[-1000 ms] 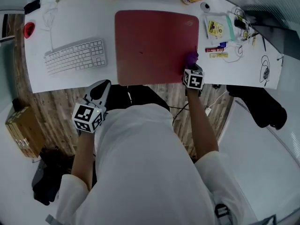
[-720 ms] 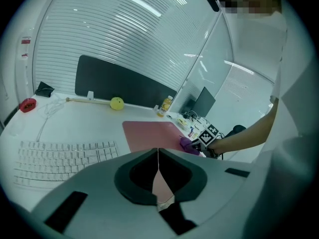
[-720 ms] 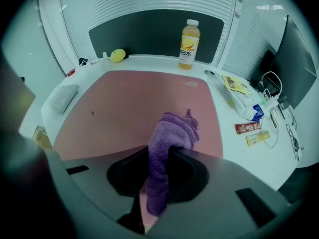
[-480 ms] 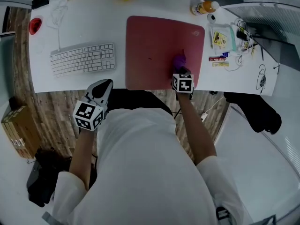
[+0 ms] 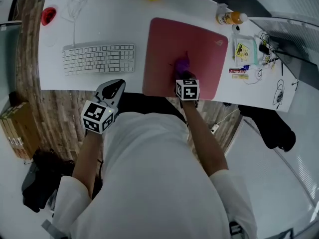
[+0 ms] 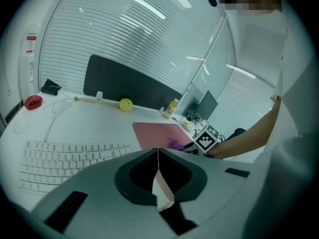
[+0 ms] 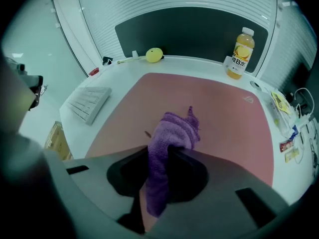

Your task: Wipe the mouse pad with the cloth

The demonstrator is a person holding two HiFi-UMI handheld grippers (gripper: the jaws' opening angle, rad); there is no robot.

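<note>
Cloth (image 7: 175, 129), purple, bunched, pinched by right gripper (image 7: 159, 153), on pink mouse pad (image 7: 224, 113)

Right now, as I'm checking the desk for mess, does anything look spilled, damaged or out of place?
Nothing is spilled or broken. One small dark speck sits on the pink mouse pad, just beside the purple cloth held by the right gripper. The juice bottle stands upright.

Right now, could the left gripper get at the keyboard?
Probably yes: the left gripper hangs shut just off the desk edge, the keyboard lies right ahead of it, and nothing stands between them.
</note>
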